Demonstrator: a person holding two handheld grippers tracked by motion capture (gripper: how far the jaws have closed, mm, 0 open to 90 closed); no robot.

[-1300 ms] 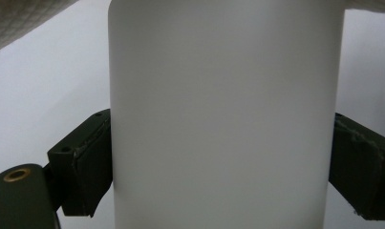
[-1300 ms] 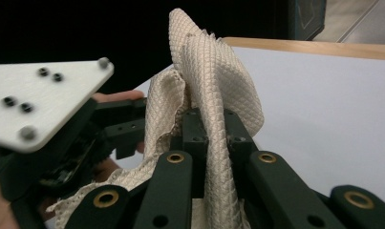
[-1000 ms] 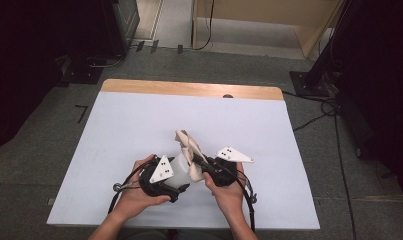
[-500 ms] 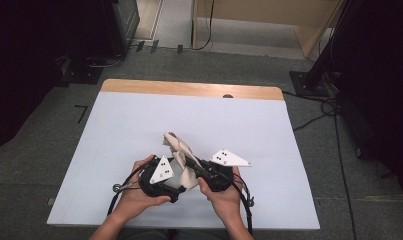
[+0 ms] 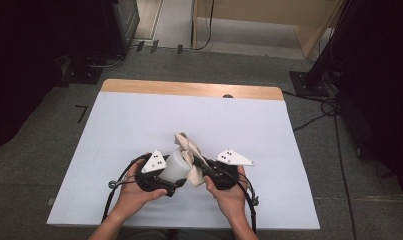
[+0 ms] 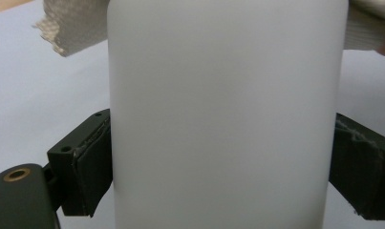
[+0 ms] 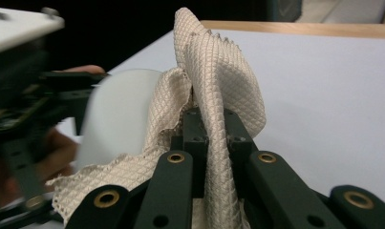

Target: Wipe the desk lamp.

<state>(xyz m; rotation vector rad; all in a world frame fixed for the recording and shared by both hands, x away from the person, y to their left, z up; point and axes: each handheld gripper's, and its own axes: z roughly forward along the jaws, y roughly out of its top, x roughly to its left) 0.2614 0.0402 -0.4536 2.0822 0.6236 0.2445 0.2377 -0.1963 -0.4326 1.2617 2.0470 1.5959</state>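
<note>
A white plastic bottle [image 5: 176, 165] lies between my two hands near the table's front edge. My left gripper [image 5: 170, 176] is shut on it; in the left gripper view the bottle [image 6: 228, 105] stands between the two pads [image 6: 92, 167], which press its sides. My right gripper [image 5: 196, 160] is shut on a beige waffle-weave cloth [image 5: 187, 146]. In the right gripper view the cloth [image 7: 219, 71] rises out of the closed jaws of that gripper [image 7: 211, 124] and drapes against the bottle [image 7: 118, 114], with the left gripper [image 7: 32, 95] blurred beyond it.
The pale table top [image 5: 139, 120] has a wooden strip [image 5: 189, 89] along its far edge. Cables [image 5: 116, 185] trail from both grippers toward the front edge. Dark equipment stands [image 5: 319, 75] and floor cables surround the table.
The cloth's raised end swung a little to the left and back toward the right against the bottle. Both hands stay almost in place.
</note>
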